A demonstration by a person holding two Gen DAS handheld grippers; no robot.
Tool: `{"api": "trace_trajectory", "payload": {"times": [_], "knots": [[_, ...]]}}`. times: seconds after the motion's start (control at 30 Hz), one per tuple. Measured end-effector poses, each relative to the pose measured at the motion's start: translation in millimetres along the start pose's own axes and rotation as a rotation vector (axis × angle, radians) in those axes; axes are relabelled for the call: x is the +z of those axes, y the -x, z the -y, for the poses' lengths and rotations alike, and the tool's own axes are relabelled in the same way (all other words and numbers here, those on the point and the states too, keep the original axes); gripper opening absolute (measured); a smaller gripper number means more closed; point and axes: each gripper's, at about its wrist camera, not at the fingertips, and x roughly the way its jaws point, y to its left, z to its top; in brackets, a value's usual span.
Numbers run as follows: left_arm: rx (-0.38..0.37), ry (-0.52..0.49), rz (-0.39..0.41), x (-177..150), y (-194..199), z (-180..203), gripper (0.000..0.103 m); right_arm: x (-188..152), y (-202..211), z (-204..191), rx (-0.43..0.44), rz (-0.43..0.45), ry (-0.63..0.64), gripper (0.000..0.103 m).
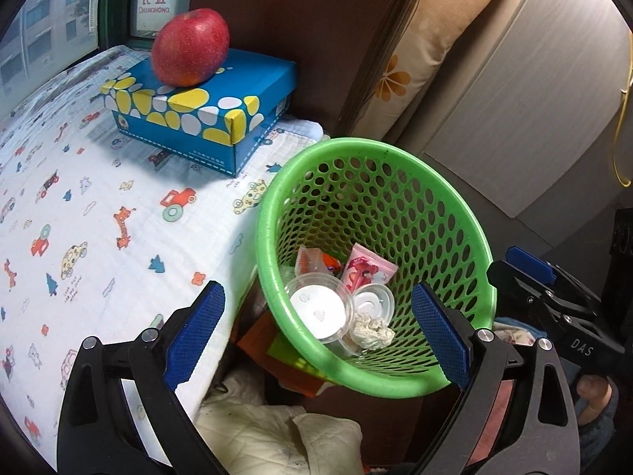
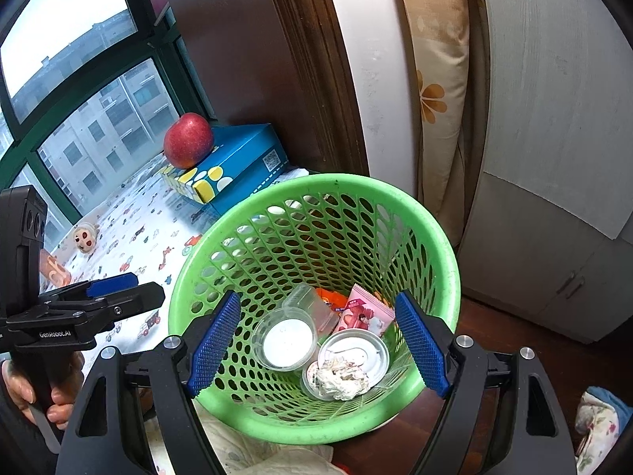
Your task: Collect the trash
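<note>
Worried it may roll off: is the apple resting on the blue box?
Touching. In the left wrist view the apple sits directly on the blue box lid, no gap.

Red apple (image 1: 190,46) atop a blue box (image 1: 205,113) — on patterned cloth (image 1: 79,213).

Green perforated basket (image 2: 431,245), tilted, beside bed: holds clear cups (image 2: 285,338), pink wrapper (image 2: 362,314), crumpled tissue (image 2: 342,378).

A home bedroom — a bed (image 1: 99,206) under a cartoon-print sheet beside a window (image 2: 79,91) facing apartment blocks, a floral pillow (image 1: 427,39), white cupboards (image 2: 554,158) — lived-in clutter
</note>
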Motion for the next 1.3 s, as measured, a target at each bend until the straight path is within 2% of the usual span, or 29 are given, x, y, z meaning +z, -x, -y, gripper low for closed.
{"api": "trace_trajectory", "payload": {"times": [0.27, 0.37, 0.47, 0.83, 0.93, 1.3], "knots": [[0.086, 0.014, 0.060, -9, 34, -19, 0.094, -6, 0, -30, 0.049, -0.006, 0.027, 0.081], [0.140, 0.016, 0.090, -13, 47, -27, 0.094, -7, 0, -45, 0.065, -0.002, 0.045, 0.081], [0.160, 0.046, 0.112, -17, 61, -40, 0.094, -7, -2, -59, 0.083, -0.002, 0.065, 0.081], [0.329, 0.140, 0.203, -42, 113, -88, 0.094, -12, -6, -118, 0.153, -0.006, 0.154, 0.084], [0.362, 0.173, 0.227, -50, 128, -99, 0.094, -14, -4, -134, 0.156, 0.005, 0.190, 0.088], [0.498, 0.247, 0.317, -82, 178, -127, 0.096, -28, 7, -180, 0.149, 0.045, 0.277, 0.090]]}}
